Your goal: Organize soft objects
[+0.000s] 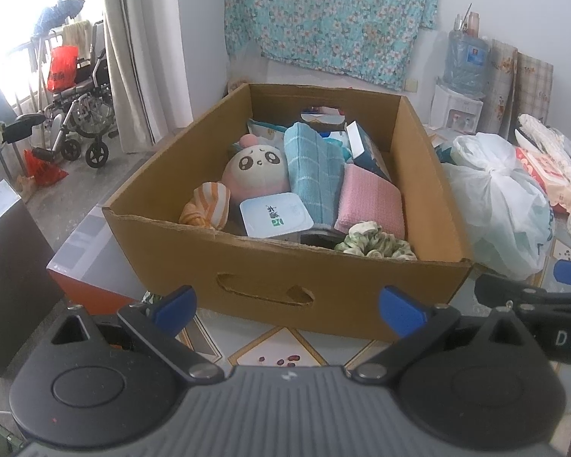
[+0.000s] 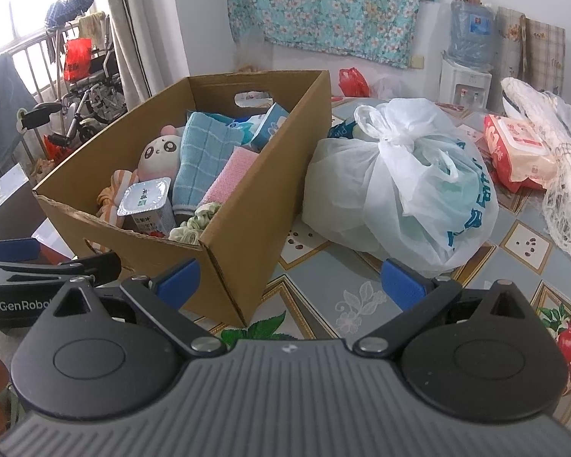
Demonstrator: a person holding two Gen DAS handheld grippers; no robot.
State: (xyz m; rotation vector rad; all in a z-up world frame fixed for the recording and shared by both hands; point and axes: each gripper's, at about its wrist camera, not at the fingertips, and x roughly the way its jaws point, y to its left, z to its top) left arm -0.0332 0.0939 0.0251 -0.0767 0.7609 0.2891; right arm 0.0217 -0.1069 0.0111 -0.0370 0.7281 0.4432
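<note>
Black left gripper [image 1: 288, 306] and right gripper [image 2: 291, 280], blue-tipped jaws, ribbed grey bodies.

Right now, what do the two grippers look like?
Both the left gripper and the right gripper have a grey ribbed body, two round black discs, black link arms and blue fingertips. White lettering marks their sides. No cables or sleeves are visible.

We see the cardboard box [image 1: 285, 278] on the table [image 2: 346, 297], the plastic bag [image 2: 407, 190] just right of it; in the box, 1 plush toy [image 1: 257, 173] lies left of 2 towels [image 1: 312, 175].
</note>
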